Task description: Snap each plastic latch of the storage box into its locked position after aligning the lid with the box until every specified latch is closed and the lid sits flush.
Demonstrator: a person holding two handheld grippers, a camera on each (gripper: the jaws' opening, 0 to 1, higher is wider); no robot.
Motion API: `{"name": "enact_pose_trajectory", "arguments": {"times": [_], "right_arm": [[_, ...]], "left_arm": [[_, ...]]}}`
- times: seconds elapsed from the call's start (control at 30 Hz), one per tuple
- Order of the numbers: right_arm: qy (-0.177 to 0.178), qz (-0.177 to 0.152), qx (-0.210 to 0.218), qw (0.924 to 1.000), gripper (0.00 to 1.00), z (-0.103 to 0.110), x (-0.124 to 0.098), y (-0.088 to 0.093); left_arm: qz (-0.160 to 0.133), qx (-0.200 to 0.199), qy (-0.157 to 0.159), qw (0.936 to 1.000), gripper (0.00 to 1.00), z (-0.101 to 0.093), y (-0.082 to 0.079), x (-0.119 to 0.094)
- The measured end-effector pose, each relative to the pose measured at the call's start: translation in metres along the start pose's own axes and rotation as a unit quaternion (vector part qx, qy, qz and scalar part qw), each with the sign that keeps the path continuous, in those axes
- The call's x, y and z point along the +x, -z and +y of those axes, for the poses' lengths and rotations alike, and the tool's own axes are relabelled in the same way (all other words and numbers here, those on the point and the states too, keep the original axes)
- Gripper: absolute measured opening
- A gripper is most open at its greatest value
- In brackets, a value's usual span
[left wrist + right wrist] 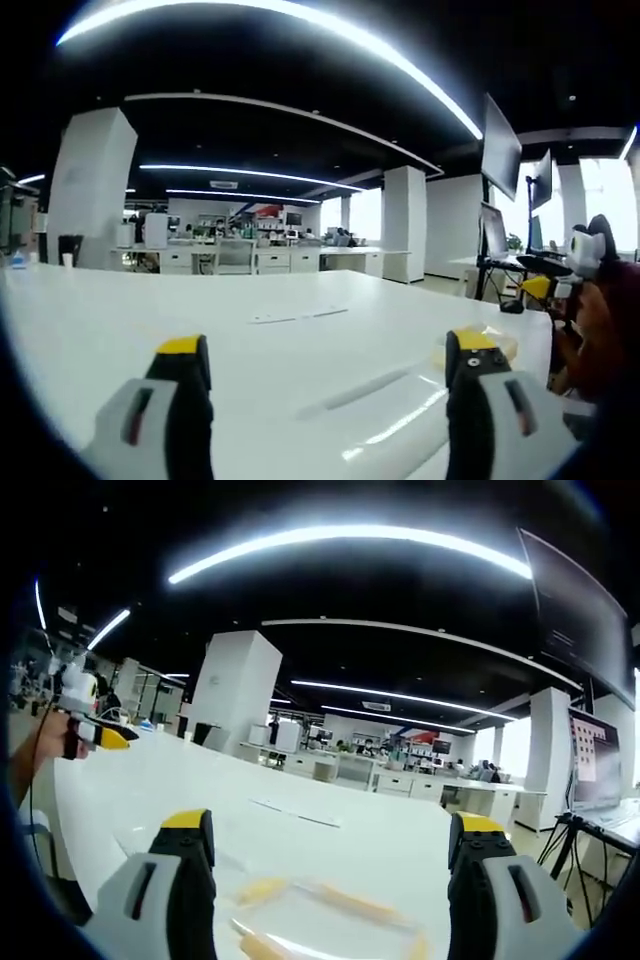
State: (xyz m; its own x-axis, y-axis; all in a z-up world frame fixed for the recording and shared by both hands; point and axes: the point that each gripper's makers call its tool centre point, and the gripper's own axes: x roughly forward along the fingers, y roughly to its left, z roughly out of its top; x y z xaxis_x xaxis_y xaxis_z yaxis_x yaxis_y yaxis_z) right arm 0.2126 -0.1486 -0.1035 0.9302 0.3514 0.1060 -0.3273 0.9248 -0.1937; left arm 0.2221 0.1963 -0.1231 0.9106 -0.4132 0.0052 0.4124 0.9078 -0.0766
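Clear plastic storage box lid with yellowish latches [325, 910] lies flat on the white tabletop [300, 830], below and between the right gripper [325, 855]'s spread jaws. Left gripper [325, 370] likewise spread, empty. Latching looks unstarted.

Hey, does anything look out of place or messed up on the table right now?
Nothing stands out. The clear storage box lid with yellow latches lies flat on the white table; both grippers hover open above it.

long white glossy table [200, 310] across frame centre, flat white paper sheets [298, 315] mid-table, white square pillar [90, 190] upper left, black wall monitors [500, 150] right, curved ceiling light strip [350, 535] top
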Motion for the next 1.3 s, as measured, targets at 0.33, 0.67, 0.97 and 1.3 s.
{"name": "enact_pose_trajectory", "arguments": {"times": [0.33, 0.67, 0.97, 1.3], "right_arm": [[0.002, 0.001, -0.002, 1.0000, 0.99, -0.003, -0.001, 0.001], [0.001, 0.001, -0.005, 1.0000, 0.99, -0.004, -0.001, 0.000], [-0.001, 0.000, -0.006, 1.0000, 0.99, -0.004, -0.002, -0.001], [0.002, -0.001, -0.008, 1.0000, 0.99, -0.007, -0.003, -0.002]], "left_arm": [[-0.001, -0.002, 0.011, 0.9999, 0.99, -0.005, 0.002, 0.007], [0.010, -0.002, 0.021, 0.9997, 0.99, -0.009, 0.008, 0.015], [0.016, -0.002, 0.032, 0.9994, 0.99, -0.014, 0.007, 0.022], [0.024, 0.007, 0.039, 0.9989, 0.99, -0.021, 0.006, 0.025]]}}
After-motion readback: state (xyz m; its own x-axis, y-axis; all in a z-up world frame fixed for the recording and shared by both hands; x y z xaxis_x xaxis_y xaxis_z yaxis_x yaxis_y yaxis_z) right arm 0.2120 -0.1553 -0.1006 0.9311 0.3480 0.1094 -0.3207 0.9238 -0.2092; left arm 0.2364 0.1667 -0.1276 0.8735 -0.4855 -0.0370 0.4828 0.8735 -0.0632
